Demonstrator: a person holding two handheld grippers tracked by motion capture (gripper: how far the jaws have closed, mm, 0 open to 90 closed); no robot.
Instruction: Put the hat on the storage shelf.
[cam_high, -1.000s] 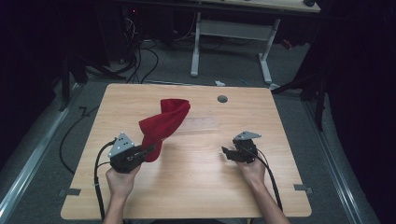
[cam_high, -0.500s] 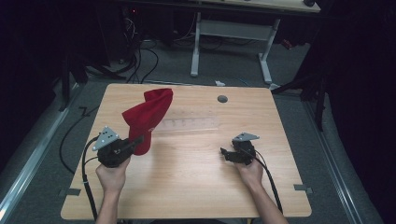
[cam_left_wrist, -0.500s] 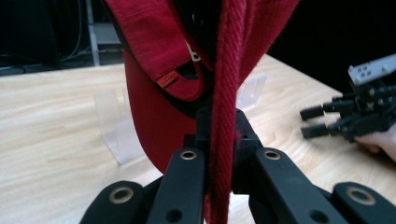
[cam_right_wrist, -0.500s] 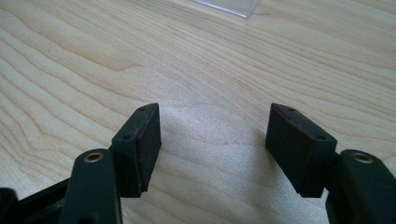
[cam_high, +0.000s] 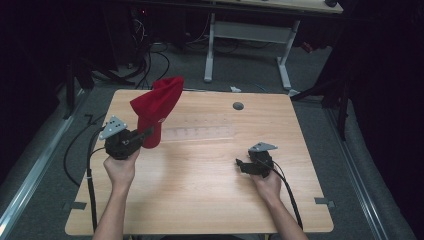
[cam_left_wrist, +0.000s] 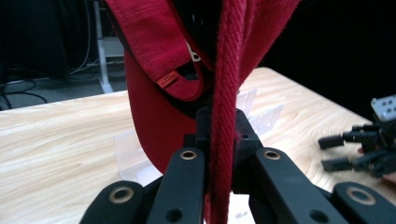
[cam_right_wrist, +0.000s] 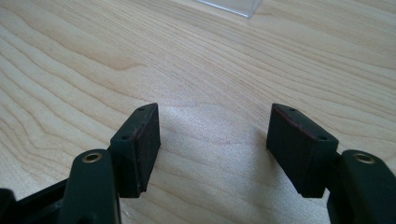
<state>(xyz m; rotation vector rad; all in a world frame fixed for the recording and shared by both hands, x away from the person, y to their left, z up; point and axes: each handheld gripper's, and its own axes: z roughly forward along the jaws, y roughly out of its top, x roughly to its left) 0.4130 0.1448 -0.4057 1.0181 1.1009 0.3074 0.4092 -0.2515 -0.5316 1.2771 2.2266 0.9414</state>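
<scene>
At the left of the high view, the left hand-held gripper (cam_high: 148, 133) is clamped tight on the edge of a red cap (cam_high: 156, 107), which it holds up off the wooden worktop (cam_high: 200, 190) over the left far part of the surface. The cap's crown stands above the jaws and its lower edge hangs just in front of a clear plastic rack (cam_high: 200, 134) lying flat mid-worktop.

The step in hand looks like carrying the cap clear of the surface, perhaps toward that rack. To do it well, the pinch should stay firm on the seam, since soft fabric slips easily. The lift should also be high enough that the hanging edge clears the rack's ribs before any move across.

The left gripper view adds what the overhead camera cannot give. A thick corded seam of the cap (cam_left_wrist: 224, 93) runs straight down between the closed jaws, and a small woven tag sits on the inside band. The clear rack (cam_left_wrist: 261, 116) stands just behind the fabric. That view also catches the other gripper (cam_left_wrist: 341, 151) far off at the right.

To the right, the right hand-held gripper (cam_high: 239, 165) rests low near the worktop's right near part, well apart from the cap. Its jaws have just been opening, and its own view shows the two pads (cam_right_wrist: 140, 140) spread wide over bare wood grain (cam_right_wrist: 215, 56) with nothing between them.
</scene>
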